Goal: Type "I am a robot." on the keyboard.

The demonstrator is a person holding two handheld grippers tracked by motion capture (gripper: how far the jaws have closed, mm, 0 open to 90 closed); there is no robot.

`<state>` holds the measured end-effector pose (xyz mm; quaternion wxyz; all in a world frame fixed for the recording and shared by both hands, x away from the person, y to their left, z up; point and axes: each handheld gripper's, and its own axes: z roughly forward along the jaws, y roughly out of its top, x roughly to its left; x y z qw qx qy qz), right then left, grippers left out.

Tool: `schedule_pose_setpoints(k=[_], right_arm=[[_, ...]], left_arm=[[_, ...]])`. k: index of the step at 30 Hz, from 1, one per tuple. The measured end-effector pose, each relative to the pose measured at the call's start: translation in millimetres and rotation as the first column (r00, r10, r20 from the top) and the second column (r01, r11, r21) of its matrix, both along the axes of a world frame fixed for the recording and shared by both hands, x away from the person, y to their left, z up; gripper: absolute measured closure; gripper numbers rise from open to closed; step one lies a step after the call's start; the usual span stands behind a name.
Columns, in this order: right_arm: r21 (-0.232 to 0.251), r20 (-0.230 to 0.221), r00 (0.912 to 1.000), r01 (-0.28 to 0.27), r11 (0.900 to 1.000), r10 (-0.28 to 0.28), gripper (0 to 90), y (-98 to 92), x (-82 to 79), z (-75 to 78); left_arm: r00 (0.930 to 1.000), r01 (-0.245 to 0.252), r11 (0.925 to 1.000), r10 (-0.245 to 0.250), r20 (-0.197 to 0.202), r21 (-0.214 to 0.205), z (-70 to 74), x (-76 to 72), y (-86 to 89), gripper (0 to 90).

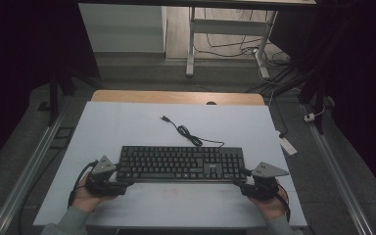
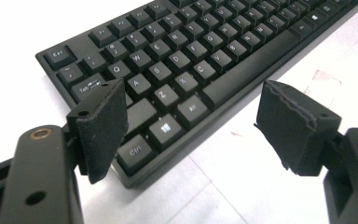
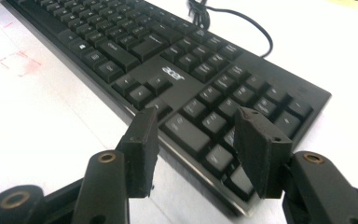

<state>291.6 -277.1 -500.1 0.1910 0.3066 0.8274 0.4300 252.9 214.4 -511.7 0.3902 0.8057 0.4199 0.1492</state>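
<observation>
Keyboard (image 1: 180,163) lies flat on the white table (image 1: 127,127), long axis running left to right between my two grippers. Left gripper (image 2: 191,116) stands open astride the near left corner, by the Ctrl key; right gripper (image 3: 196,140) stands open over the near right corner (numpad end). Neither grips anything. Each hand sits equally near its own end, cable (image 1: 183,131) trailing behind.

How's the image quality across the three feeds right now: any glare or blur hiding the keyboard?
High view: dim, surroundings nearly black, keyboard small but readable. Left gripper view: white table overexposed, key legends sharp. Right gripper view: table glare too, far keys soft, logo legible.
</observation>
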Motion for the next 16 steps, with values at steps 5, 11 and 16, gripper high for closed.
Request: schedule_pose_setpoints(k=[5, 11, 16], right_arm=[[0.004, -0.006, 1.0, 0.005, 1.0, -0.005, 49.9, -8.2, -2.7, -1.4], [0.005, 0.0, 1.0, -0.001, 1.0, 0.001, 49.6, -7.0, -1.5, -1.6], [0.001, 0.005, 1.0, -0.007, 1.0, 0.007, 49.2, -6.5, -1.8, -1.5]], left_arm=[[1.0, -0.006, 1.0, 0.006, 0.003, -0.001, -0.7, -3.0, 3.2, 24.9], [0.9999, -0.009, 1.0, 0.009, 0.013, -0.003, -0.1, -2.7, 3.7, 24.9], [0.9998, -0.009, 0.9999, 0.01, 0.016, -0.005, 0.2, -2.5, 4.5, 24.6]])
